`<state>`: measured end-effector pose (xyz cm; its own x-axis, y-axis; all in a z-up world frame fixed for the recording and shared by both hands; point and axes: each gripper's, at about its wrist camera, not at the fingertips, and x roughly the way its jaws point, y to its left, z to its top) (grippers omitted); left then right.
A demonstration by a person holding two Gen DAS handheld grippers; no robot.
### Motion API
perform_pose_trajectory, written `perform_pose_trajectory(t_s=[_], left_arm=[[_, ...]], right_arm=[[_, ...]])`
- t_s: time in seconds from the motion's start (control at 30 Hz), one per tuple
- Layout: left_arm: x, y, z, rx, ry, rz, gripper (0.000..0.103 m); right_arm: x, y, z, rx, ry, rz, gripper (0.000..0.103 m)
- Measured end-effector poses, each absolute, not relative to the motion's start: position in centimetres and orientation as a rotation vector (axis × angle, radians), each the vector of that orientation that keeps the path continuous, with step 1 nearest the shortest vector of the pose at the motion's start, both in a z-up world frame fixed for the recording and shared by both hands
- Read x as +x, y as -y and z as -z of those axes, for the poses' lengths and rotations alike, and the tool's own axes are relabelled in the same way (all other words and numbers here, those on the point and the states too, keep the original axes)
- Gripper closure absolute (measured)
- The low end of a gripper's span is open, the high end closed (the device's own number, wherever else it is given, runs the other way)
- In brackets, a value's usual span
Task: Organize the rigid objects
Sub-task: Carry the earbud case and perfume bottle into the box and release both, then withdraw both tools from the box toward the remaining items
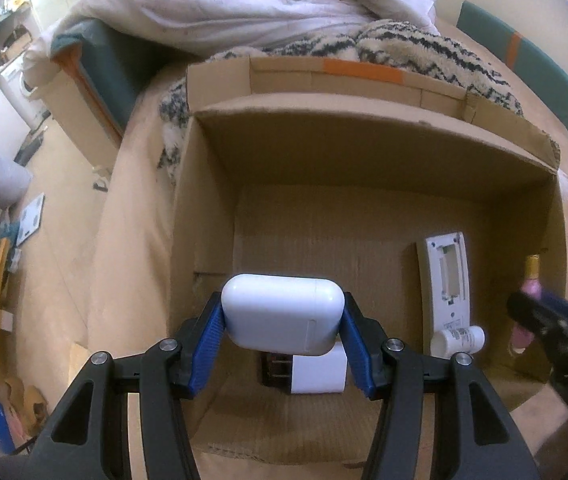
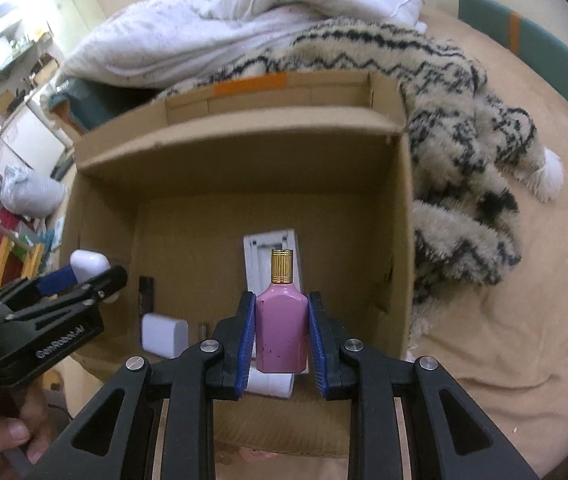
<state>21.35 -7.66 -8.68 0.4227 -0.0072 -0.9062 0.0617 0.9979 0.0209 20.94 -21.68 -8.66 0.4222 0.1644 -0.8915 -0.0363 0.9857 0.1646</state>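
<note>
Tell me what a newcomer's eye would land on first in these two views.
First, the pink bottle with its gold cap, clamped upright in the right gripper above the open cardboard box. Next, the white earbud case gripped by the left gripper over the same box, with a fuzzy zigzag blanket behind.

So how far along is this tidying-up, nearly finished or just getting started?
Partly done. Already lying in the open cardboard box: a white remote control, a small white pill bottle and a white charger block. In hand: the left gripper clamps a white earbud case, the right gripper a pink bottle with a gold cap, both over the box. Left: setting those two down.
</note>
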Motion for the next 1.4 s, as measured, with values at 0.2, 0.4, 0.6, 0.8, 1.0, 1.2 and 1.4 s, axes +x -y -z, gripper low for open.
perform_pose_trajectory(t_s=[0.2, 0.4, 0.6, 0.8, 1.0, 1.2, 1.4], left_arm=[[21.5, 7.8, 8.8, 0.052, -1.138, 0.045, 0.051], [21.5, 8.2, 9.5, 0.069, -1.163, 0.058, 0.051], [21.6, 8.4, 10.0, 0.067, -1.185, 0.066, 0.051], [21.5, 8.7, 10.2, 0.080, -1.188, 0.071, 0.051], [21.6, 8.8, 10.0, 0.082, -1.181, 0.067, 0.046], [21.6, 9.2, 9.8, 0.121, -1.157, 0.070, 0.033], [21.7, 8.8, 9.8, 0.096, -1.166, 0.064, 0.033]], right_arm=[[21.4, 21.4, 9.9, 0.128, -1.164, -0.124, 0.076], [21.9, 21.4, 10.7, 0.145, -1.193, -0.118, 0.076], [22.3, 21.4, 11.0, 0.165, -1.204, -0.125, 0.076], [22.2, 21.7, 10.9, 0.171, -1.197, -0.125, 0.076], [22.1, 22.3, 10.4, 0.221, -1.176, -0.147, 0.076], [21.9, 22.7, 8.8, 0.221, -1.118, -0.145, 0.076], [21.7, 23.1, 7.9, 0.246, -1.077, -0.130, 0.018]])
